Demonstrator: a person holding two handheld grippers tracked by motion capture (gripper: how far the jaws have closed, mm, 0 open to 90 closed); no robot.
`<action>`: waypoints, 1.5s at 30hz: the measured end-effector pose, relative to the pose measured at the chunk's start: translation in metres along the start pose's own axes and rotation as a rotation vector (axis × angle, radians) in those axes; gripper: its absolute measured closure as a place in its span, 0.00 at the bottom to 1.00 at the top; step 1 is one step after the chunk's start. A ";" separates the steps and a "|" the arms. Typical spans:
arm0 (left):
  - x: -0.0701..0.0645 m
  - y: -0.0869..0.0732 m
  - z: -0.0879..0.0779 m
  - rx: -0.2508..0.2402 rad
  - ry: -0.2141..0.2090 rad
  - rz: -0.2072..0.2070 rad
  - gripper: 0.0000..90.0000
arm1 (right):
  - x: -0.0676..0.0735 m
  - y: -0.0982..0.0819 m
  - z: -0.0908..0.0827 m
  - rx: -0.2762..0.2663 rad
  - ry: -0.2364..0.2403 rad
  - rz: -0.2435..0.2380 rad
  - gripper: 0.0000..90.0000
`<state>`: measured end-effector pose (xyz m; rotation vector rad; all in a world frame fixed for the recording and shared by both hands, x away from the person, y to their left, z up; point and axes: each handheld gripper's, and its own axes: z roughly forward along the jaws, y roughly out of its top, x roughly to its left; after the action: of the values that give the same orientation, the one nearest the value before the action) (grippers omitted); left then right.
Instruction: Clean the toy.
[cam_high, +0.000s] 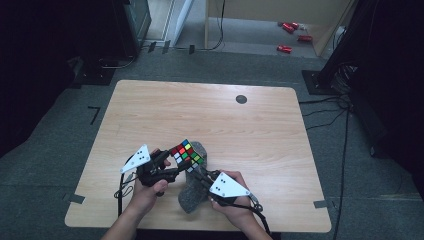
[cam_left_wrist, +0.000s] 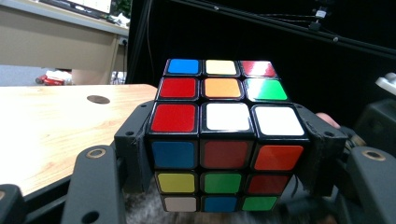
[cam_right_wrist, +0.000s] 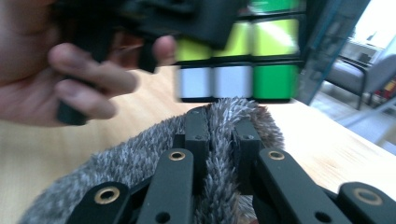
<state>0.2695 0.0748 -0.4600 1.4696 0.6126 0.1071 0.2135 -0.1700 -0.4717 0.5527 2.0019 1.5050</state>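
Left tool (cam_left_wrist: 219, 154) clamps the cube (cam_left_wrist: 222, 135); right tool (cam_right_wrist: 220, 135) pinches grey cloth (cam_right_wrist: 140, 158).

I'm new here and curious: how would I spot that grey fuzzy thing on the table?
Start at the wooden table and look to its near edge, between the person's two hands. There, under the Rubik's cube held in the left tongs, lies a grey furry cloth, pinched by the right tongs. It is the one soft, shaggy thing there.
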 end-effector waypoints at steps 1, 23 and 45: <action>0.000 0.000 0.000 0.002 -0.001 0.003 0.39 | -0.003 0.000 -0.001 -0.004 -0.010 0.009 0.92; 0.006 0.001 -0.003 0.007 0.025 0.003 0.39 | -0.016 0.002 -0.009 -0.010 -0.048 0.028 0.92; 0.011 0.000 -0.006 0.015 0.049 0.012 0.39 | -0.077 -0.028 -0.025 0.272 -0.038 0.081 0.26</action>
<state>0.2759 0.0849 -0.4634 1.4884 0.6459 0.1483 0.2551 -0.2448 -0.4783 0.7747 2.1925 1.2630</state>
